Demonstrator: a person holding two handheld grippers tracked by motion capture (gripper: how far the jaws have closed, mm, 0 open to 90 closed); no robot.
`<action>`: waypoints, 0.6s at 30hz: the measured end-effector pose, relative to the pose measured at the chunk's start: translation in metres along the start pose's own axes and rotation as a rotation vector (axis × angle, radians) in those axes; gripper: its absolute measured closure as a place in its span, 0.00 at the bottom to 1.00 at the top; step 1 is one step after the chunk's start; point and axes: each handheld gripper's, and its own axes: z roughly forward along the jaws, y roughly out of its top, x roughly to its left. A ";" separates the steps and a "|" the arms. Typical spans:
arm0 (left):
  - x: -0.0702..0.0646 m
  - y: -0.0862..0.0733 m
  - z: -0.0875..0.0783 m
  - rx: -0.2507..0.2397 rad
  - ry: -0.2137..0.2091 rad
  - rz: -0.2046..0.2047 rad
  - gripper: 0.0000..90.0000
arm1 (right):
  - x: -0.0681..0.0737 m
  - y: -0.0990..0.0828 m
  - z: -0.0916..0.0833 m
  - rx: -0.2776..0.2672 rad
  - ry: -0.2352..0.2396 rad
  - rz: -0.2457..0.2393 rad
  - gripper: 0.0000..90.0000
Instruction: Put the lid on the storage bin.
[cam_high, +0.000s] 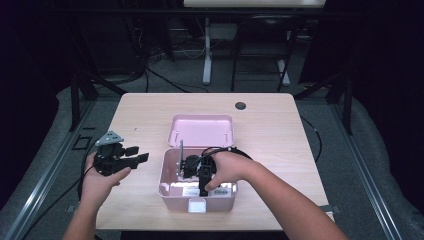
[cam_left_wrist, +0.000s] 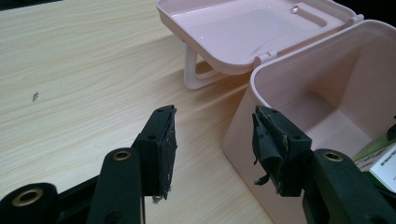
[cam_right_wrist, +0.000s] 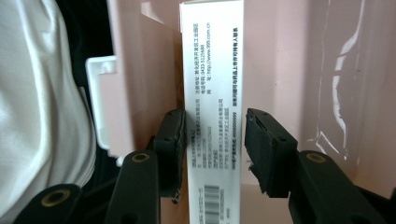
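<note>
A pink box (cam_high: 163, 172) stands open at the middle of the wooden table (cam_high: 270, 130), its lid (cam_high: 202, 131) laid back behind it. A white printed carton (cam_right_wrist: 212, 56) stands on edge inside, along the box's pink wall (cam_right_wrist: 289, 70). My right gripper (cam_right_wrist: 215, 140) reaches down into the box (cam_high: 202, 187), open, with one jaw on each side of the carton; the left jaw touches it and a narrow gap shows at the right jaw. My left gripper (cam_left_wrist: 215, 140) hovers open and empty just left of the box (cam_high: 140, 153), beside its rim (cam_left_wrist: 254, 79).
The lid (cam_left_wrist: 243, 32) rests on its handle behind the box. A white latch (cam_right_wrist: 100, 93) sticks out of the box's front wall, near the person's white clothing (cam_right_wrist: 37, 116). A round cable hole (cam_high: 240, 105) sits near the table's far edge. Bare wood lies left of the box.
</note>
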 end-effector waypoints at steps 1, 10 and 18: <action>0.000 0.000 0.000 0.004 -0.004 -0.001 0.55 | 0.001 -0.001 -0.003 -0.003 -0.003 0.001 0.65; -0.001 0.000 0.000 -0.002 -0.004 0.000 0.55 | 0.008 -0.004 -0.026 -0.038 -0.037 -0.001 0.66; -0.002 0.001 -0.001 0.001 -0.005 0.002 0.55 | 0.007 -0.012 -0.042 -0.068 -0.070 0.018 0.66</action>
